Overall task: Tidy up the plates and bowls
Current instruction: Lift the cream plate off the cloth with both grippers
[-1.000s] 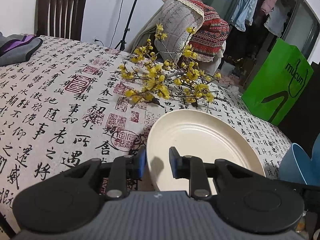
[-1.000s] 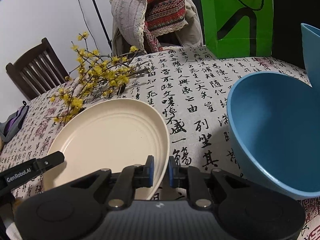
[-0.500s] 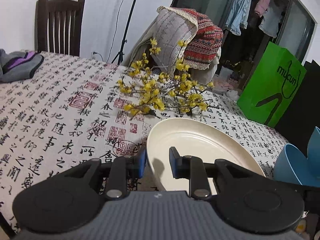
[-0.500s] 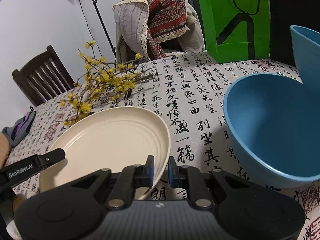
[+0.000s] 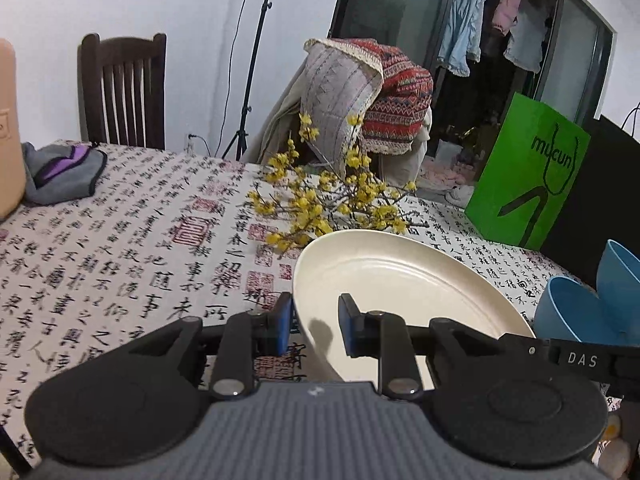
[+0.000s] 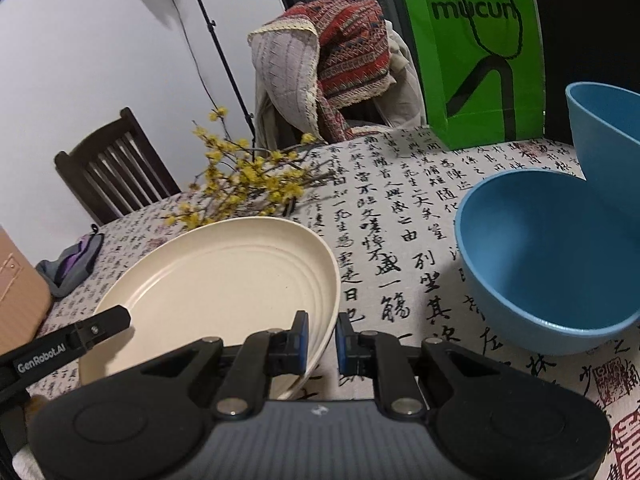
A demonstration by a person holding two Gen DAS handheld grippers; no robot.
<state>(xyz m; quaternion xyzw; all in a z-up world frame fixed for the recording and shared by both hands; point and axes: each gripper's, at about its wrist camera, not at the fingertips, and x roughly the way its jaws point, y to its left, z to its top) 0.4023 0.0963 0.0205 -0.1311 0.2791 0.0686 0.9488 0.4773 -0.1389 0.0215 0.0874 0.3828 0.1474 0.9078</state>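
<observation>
I hold a cream plate (image 5: 404,280) off the patterned tablecloth (image 5: 120,248), tilted, with a gripper on each side. The left gripper (image 5: 314,322) is shut on its left rim. The right gripper (image 6: 322,338) is shut on the opposite rim of the plate (image 6: 224,280). One left finger (image 6: 100,326) shows across the plate in the right wrist view. A blue bowl (image 6: 552,264) sits on the cloth right of the plate, with a second blue bowl (image 6: 604,140) tipped up behind it.
A yellow flowering branch (image 5: 332,208) lies on the cloth just beyond the plate. A green paper bag (image 6: 476,52) stands at the far edge. Far left lie a grey and purple pouch (image 5: 60,172) and a tan box (image 6: 18,292). Chairs (image 5: 124,88) stand behind.
Both grippers have risen with the plate between them, so the table now lies lower in both views. The grips on the rims are unchanged.
</observation>
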